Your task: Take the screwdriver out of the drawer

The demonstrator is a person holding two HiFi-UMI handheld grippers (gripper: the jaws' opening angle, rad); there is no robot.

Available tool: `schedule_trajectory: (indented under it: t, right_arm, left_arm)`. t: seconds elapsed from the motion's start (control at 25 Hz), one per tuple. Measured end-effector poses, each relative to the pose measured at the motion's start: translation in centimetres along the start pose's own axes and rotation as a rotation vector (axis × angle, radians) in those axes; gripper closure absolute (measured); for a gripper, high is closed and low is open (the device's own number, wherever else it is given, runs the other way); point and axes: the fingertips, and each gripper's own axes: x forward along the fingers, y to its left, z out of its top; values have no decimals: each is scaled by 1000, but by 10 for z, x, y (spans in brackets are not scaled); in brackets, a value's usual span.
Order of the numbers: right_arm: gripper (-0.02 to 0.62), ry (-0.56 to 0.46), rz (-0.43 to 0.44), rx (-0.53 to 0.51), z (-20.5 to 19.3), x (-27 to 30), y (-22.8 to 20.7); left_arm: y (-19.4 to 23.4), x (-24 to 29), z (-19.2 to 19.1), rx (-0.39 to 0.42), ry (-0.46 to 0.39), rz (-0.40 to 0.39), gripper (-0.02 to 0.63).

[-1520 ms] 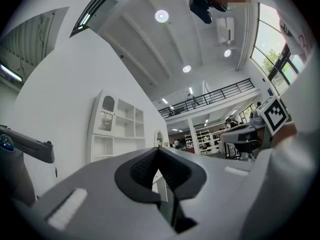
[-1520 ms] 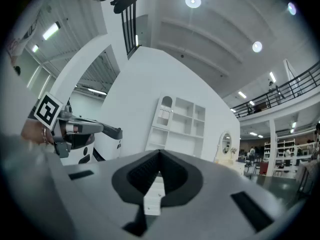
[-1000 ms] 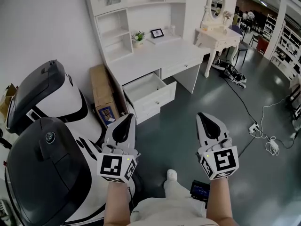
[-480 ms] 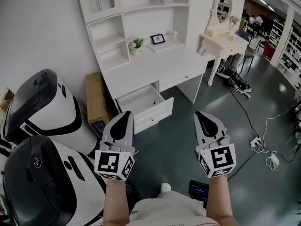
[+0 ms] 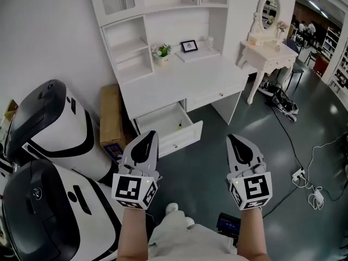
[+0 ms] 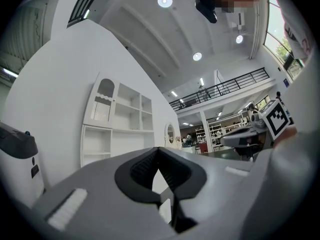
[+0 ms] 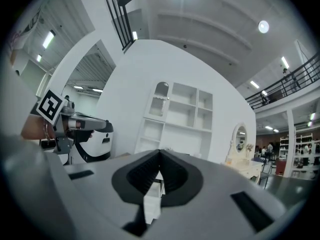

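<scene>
The white desk (image 5: 179, 83) stands ahead with its left drawer (image 5: 166, 128) pulled open. Inside the drawer, near its right side, lies a small yellow-handled screwdriver (image 5: 179, 126). My left gripper (image 5: 147, 137) is held level in front of the drawer, a short way back from its front panel, jaws shut and empty. My right gripper (image 5: 237, 140) is beside it over the dark floor, right of the drawer, also shut and empty. In the left gripper view the left gripper (image 6: 159, 152) shows closed tips against the desk's shelves. The right gripper (image 7: 160, 155) shows the same in the right gripper view.
Two large white-and-black machines (image 5: 51, 124) fill the left side. A cardboard box (image 5: 111, 116) leans between them and the desk. A plant (image 5: 161, 50) and a picture frame (image 5: 189, 45) sit on the desk. A dressing table (image 5: 269, 48) and floor cables (image 5: 307, 165) are on the right.
Both grippers and the head view have moved forward toward the desk. The open drawer is closer, and the screwdriver inside has come into sight. Both sets of jaws stayed shut.
</scene>
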Motion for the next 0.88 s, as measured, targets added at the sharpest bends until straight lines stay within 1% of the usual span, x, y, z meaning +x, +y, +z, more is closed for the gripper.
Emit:
schedule_trajectory:
  t: [0.44,0.72,0.88]
  right_arm:
    - [589,19,-26,24,-23,44,-37]
    - [589,42,-36,11,-33,103,-63]
    - [589,59,-41,8,-39,145,-80]
  left_arm:
    - [21,61,-21,-20,18,0,598]
    - [47,121,-39,-40,38,-8,598]
    - [70,160,-53,-62,54,-12,598]
